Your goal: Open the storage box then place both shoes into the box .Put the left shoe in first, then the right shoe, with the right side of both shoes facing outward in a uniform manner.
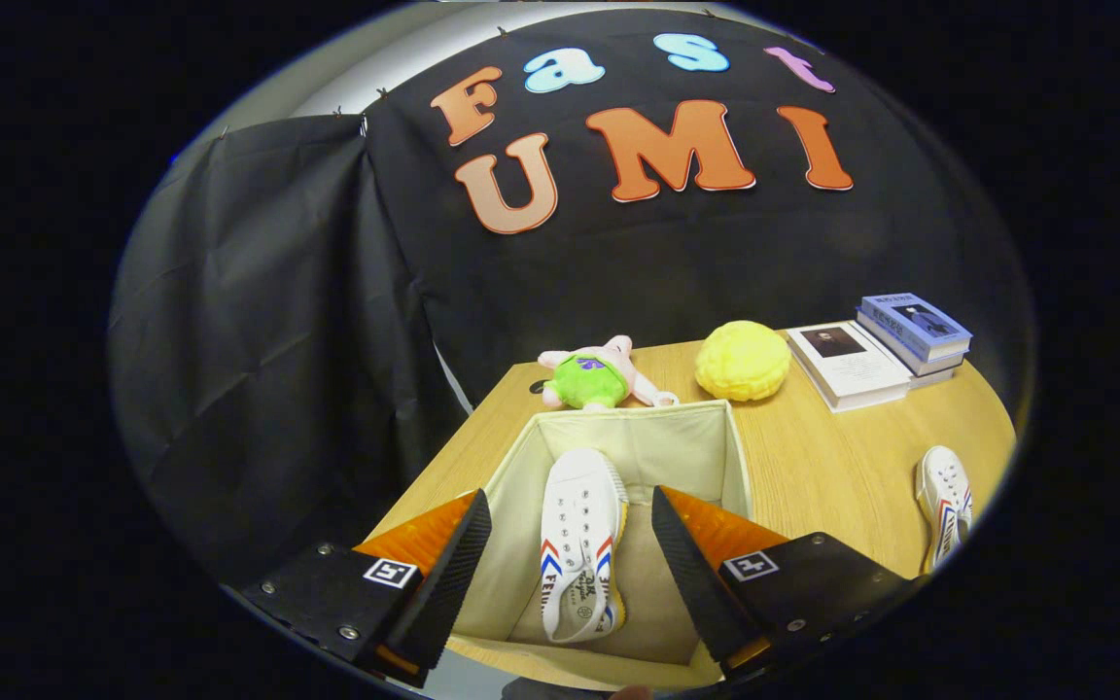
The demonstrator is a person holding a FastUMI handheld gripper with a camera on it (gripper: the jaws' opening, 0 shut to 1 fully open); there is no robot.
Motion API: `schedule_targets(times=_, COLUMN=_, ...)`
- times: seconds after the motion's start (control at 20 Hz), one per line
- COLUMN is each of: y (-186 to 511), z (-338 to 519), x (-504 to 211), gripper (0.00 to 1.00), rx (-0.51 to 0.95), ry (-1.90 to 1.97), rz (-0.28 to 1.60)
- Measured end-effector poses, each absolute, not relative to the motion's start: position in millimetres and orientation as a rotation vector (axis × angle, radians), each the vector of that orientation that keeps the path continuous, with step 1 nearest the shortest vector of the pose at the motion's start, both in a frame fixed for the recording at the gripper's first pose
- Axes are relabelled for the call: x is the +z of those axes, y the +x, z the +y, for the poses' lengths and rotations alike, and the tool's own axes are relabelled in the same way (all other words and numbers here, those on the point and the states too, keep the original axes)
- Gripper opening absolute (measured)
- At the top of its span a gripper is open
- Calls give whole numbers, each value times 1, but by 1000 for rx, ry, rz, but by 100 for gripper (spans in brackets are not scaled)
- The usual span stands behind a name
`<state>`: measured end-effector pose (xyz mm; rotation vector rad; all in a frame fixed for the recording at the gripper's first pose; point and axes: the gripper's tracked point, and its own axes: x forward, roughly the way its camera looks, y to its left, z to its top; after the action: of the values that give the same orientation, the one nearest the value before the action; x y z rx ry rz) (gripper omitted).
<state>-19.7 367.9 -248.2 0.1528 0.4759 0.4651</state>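
The cream fabric storage box (pixel 686 437) stands open on the wooden table, directly below my fingers. One white canvas shoe (pixel 579 540) with red and blue stripes lies inside it, toe pointing away from me. My gripper (pixel 570 564) hovers above the box, open, with the shoe seen in the gap between the fingers and neither pad touching it. The second white shoe (pixel 944 501) lies on the table to the right of the box, well apart from the fingers.
Beyond the box sit a green and pink plush toy (pixel 594 377) and a yellow round plush (pixel 743 361). A white book (pixel 847 365) and a stack of blue books (pixel 915 332) lie at the far right. The table's left edge (pixel 463 437) runs close beside the box.
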Motion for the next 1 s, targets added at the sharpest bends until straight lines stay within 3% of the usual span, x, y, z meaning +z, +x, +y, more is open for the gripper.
schedule_targets(times=0.35, y=0, z=294, x=-243, gripper=99, rx=389, ry=147, rz=451)
schedule_targets(times=1.0, y=23, z=88, x=-302, gripper=99, rx=135, ry=82, rz=498)
